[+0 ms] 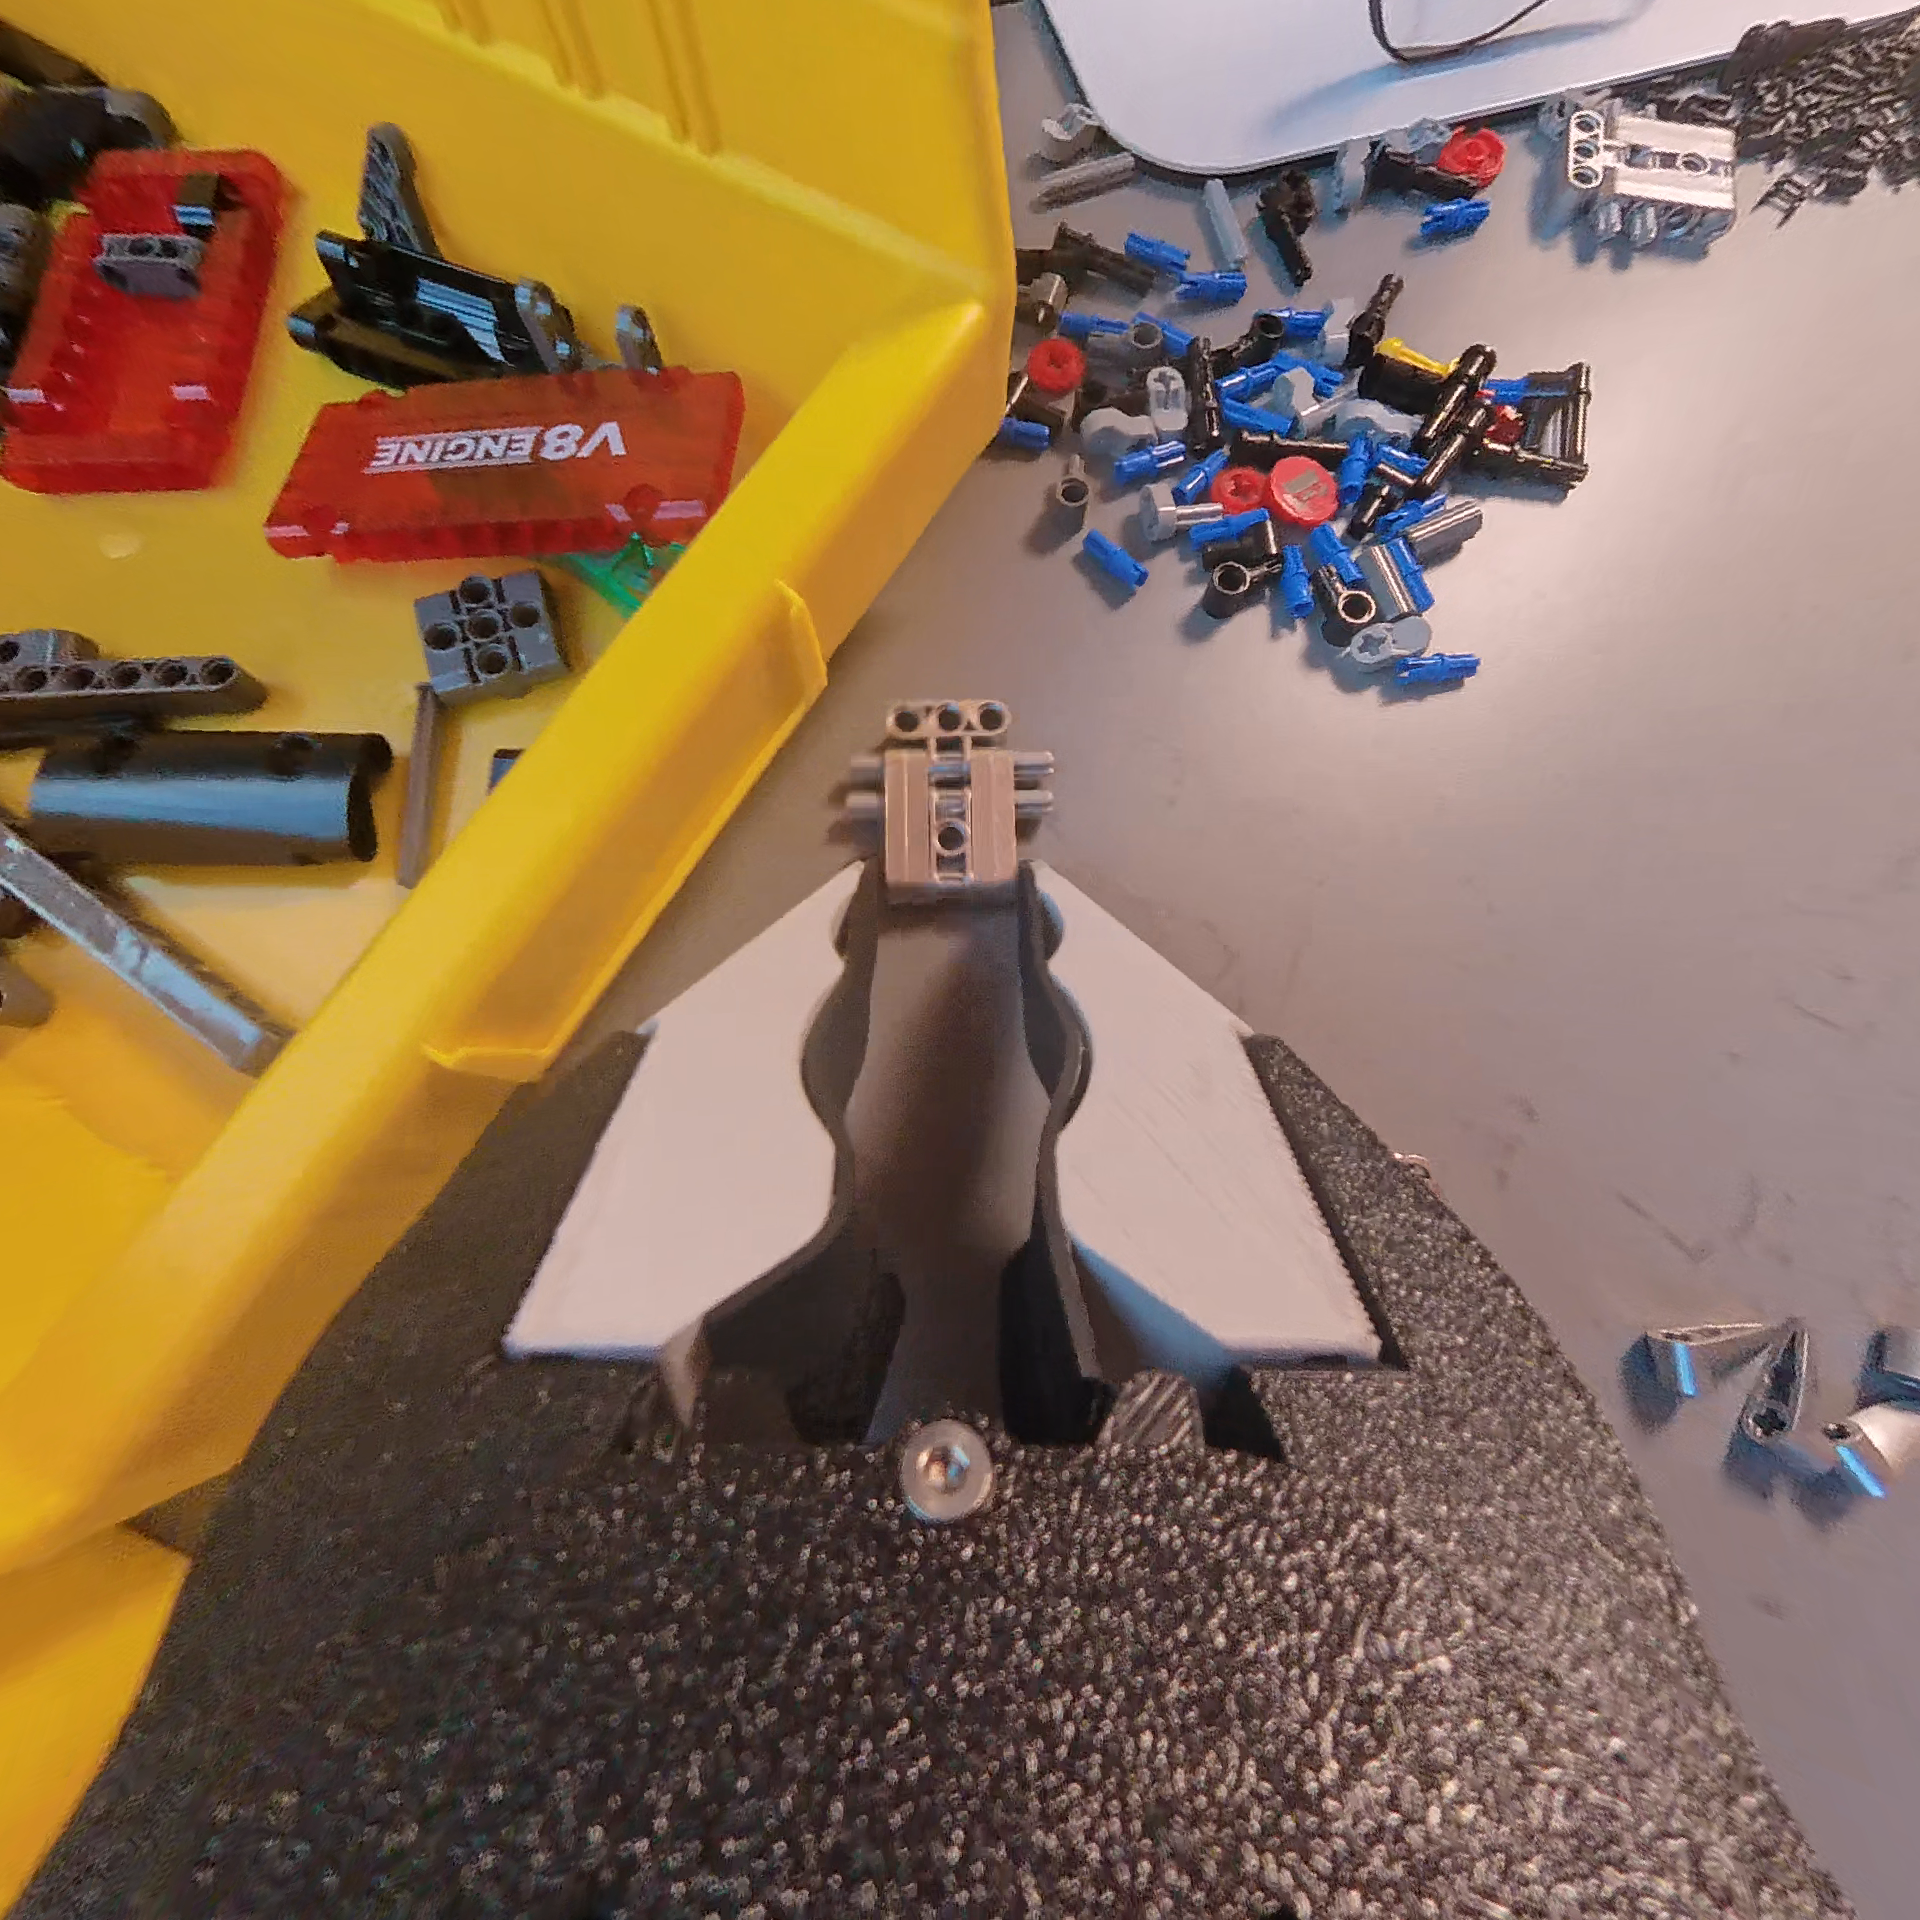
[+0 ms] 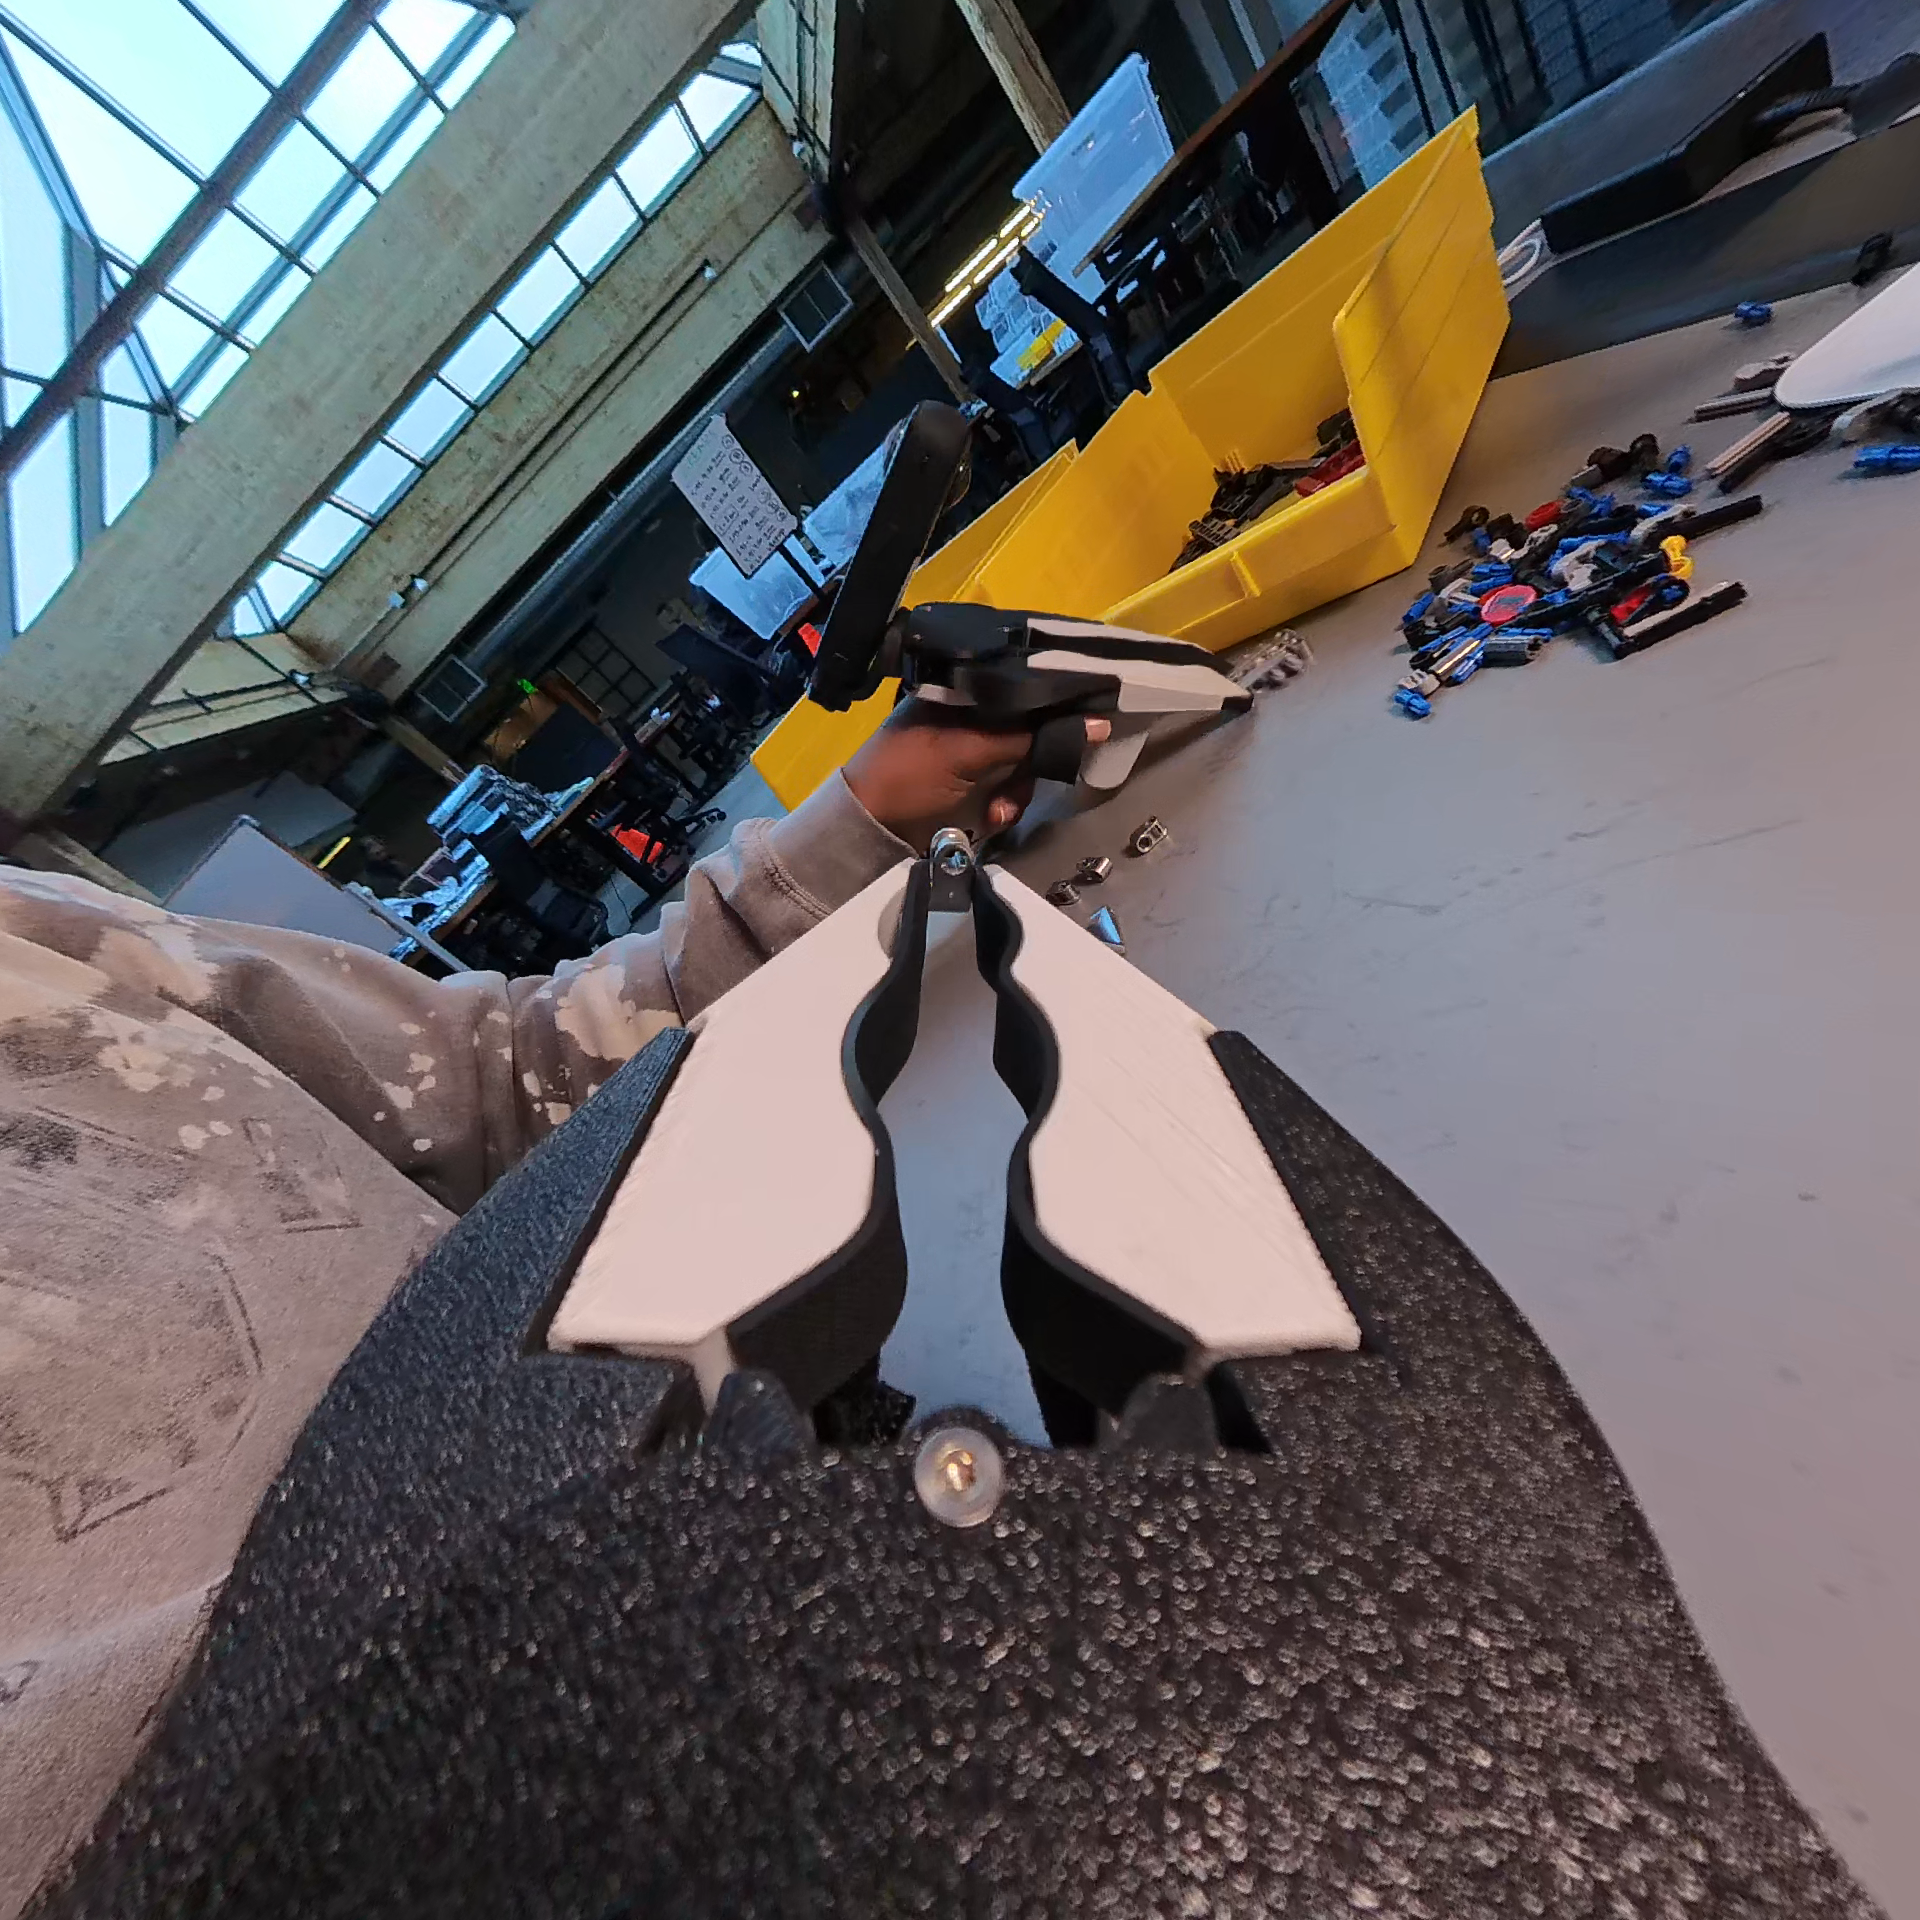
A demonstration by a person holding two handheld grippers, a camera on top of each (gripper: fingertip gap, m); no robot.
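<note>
My left gripper (image 1: 948, 883) is shut on a grey toy-brick assembly (image 1: 951, 805) with holes and side pins, held just above the grey table beside the yellow bin (image 1: 644, 790). It shows from the side in the right wrist view (image 2: 1231, 694), held by a person's hand (image 2: 940, 769), with the assembly (image 2: 1276, 657) at its tip. My right gripper (image 2: 948, 878) is shut on a small light-grey connector piece (image 2: 951, 854), raised above the table and tilted. A few small grey pieces (image 2: 1101, 883) lie on the table just beyond it.
A pile of blue, black, red and grey small parts (image 1: 1309, 468) lies on the table right of the bin. The bin holds red translucent panels (image 1: 509, 468), black and grey beams. A white flat object (image 1: 1351, 73) lies at the back. Small grey pieces (image 1: 1766, 1392) lie at right. Spacing between my two grippers at the tips: around 30 cm.
</note>
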